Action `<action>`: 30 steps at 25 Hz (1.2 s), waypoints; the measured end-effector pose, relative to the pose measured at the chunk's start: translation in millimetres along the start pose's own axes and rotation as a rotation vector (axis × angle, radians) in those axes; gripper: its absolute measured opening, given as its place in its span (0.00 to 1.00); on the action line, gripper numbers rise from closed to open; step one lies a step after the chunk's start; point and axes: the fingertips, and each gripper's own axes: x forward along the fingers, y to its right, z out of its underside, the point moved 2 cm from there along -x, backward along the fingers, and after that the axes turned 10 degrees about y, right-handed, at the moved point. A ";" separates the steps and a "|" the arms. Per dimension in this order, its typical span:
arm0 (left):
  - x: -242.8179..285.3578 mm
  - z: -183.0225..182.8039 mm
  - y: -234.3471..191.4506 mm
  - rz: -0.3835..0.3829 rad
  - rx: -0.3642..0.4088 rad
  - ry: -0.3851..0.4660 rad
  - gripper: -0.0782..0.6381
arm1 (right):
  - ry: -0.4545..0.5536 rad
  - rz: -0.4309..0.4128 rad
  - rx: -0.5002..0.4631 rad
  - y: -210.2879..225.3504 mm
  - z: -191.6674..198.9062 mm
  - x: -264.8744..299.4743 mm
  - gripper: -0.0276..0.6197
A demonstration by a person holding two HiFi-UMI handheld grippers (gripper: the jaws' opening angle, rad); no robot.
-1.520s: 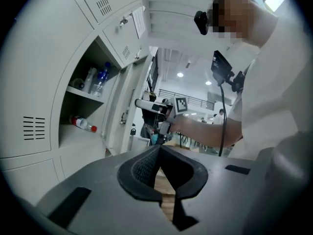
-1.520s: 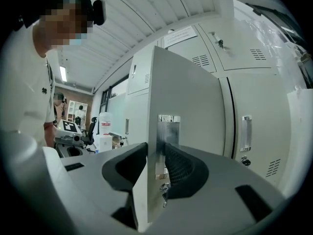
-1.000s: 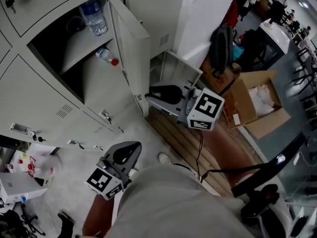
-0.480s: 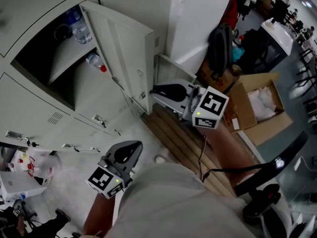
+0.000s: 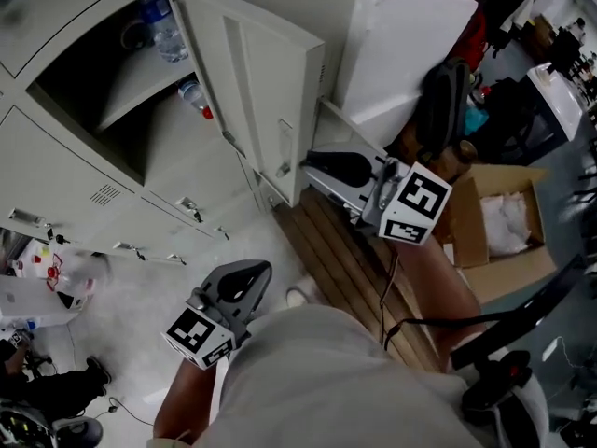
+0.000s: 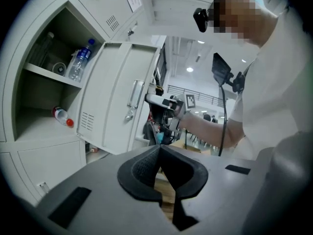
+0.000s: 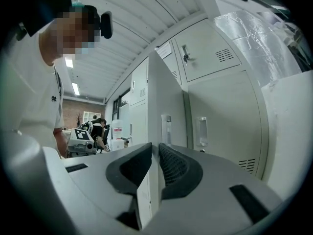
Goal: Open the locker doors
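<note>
closed lockers (image 5: 75,180): far left in the head view, doors shut, latches along the lower edges.
open compartment (image 5: 79,101): upper left, dark inside, split in two by one shelf (image 5: 140,82).
water bottle (image 5: 160,31) (image 6: 79,62): stands on the shelf, blue label, close to the door's hinge side.
red-cap bottle (image 5: 196,96) (image 6: 62,117): lies on its side on the compartment floor, under the shelf.
left gripper (image 5: 241,283) (image 6: 159,151): low and left of centre, over the pale floor and well apart from the lockers. Pads meet at the tips with nothing between them, so it is closed and empty.
locker door (image 5: 270,82) (image 6: 115,106) (image 7: 166,97): swung far out from the compartment's right side. The face with the handle (image 5: 284,147) (image 6: 133,94) and vent slots is turned toward the left gripper. The right gripper view sees it edge-on.
right gripper (image 5: 322,166) (image 7: 155,153): at the door's free edge, just below the handle. Its jaws have just been closing with the door edge between them. The pads now pinch the sheet from both sides, so it is gripping the door.
wooden slats (image 5: 345,259): strip of flooring under the right gripper, running toward the person's white shirt (image 5: 326,381).
dark bag (image 5: 443,101): right of the door, against a white panel.
cardboard box (image 5: 499,227): far right, flaps open, white material inside.
</note>
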 end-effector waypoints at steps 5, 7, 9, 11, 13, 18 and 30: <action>-5.5 3.5 -0.4 -0.056 -0.007 0.000 0.12 | 0.002 0.010 -0.029 0.3 0.6 -2.7 0.12; -12.0 6.5 -1.8 -0.079 -0.015 -0.008 0.12 | -0.001 0.025 -0.055 -0.1 0.2 -6.5 0.12; -20.9 7.9 -4.8 -0.103 -0.023 -0.013 0.12 | 0.005 0.049 -0.063 -0.1 -3.2 -10.4 0.12; -33.0 8.7 -9.2 -0.124 -0.030 -0.009 0.12 | 0.011 0.077 -0.062 -3.0 -7.8 -12.1 0.12; -48.0 9.8 -13.6 -0.136 -0.037 -0.003 0.12 | 0.009 0.095 -0.072 -13.6 -13.5 -9.8 0.12; -91.9 5.5 -27.4 -0.119 -0.025 0.017 0.12 | 0.012 0.024 -0.166 -79.2 -33.2 33.5 0.11; -279.9 -26.6 -73.0 -0.123 -0.014 0.127 0.12 | -0.026 0.018 -0.156 -223.7 23.0 231.4 0.11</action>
